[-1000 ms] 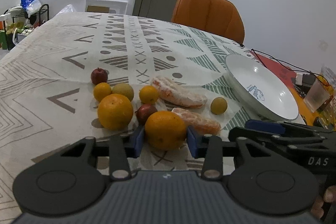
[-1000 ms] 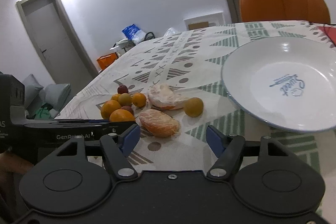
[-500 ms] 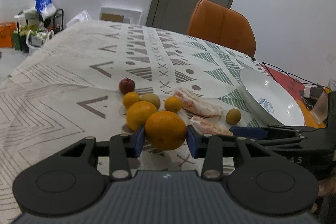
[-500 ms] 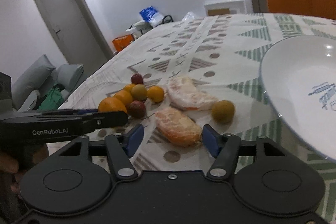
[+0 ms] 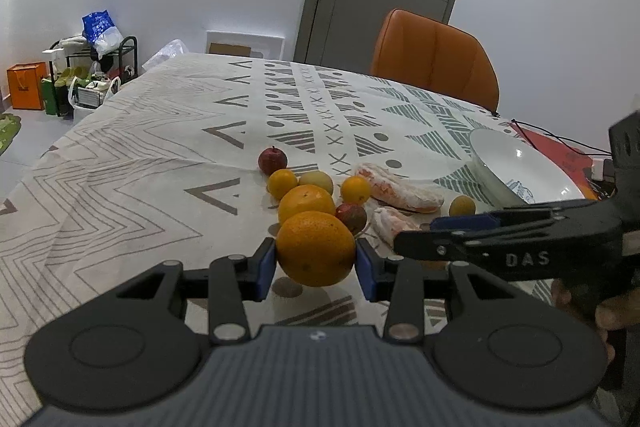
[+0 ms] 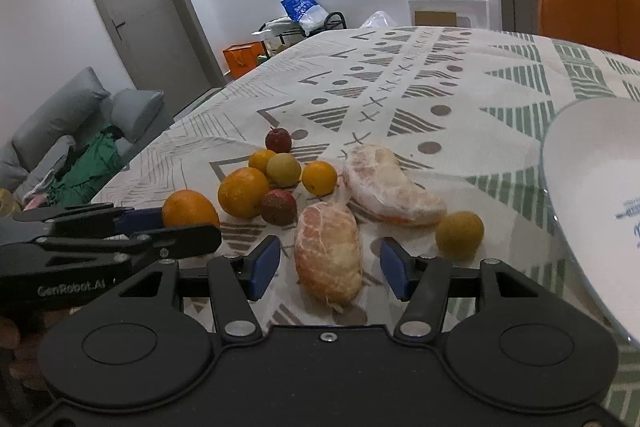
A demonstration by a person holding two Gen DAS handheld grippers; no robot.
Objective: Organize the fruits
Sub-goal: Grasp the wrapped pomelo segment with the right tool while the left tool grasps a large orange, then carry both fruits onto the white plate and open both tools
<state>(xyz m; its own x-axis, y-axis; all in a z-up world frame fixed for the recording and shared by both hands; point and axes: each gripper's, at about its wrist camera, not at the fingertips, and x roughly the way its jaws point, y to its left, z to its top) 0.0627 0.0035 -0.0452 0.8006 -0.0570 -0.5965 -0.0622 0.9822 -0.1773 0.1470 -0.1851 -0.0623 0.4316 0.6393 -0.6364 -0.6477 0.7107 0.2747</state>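
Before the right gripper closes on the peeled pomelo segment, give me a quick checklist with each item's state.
1. Left gripper holds the large round orange: ok.
2. Right gripper open: ok.
3. Nearer peeled pomelo segment lies between its blue pads: ok.
4. Pads touching the segment: not ok, gaps both sides.
5. White ceramic plate bare to receive fruit: ok.
6. Orange clear of the table: cannot tell.

A cream tablecloth [image 5: 160, 155] carries grey chevrons, zigzags, dots and crosses on the left, green striped triangles toward the right. On it lie bright orange oranges [image 5: 306, 202], a dark red fruit [image 5: 272, 160], a yellow-green one [image 6: 283, 169], and pale pink-orange peeled segments [image 6: 329, 251]. The plate [image 6: 592, 163] at right is white with small blue print. The far chair [image 5: 436, 59] is orange; the gripper pads [image 6: 265, 263] blue.
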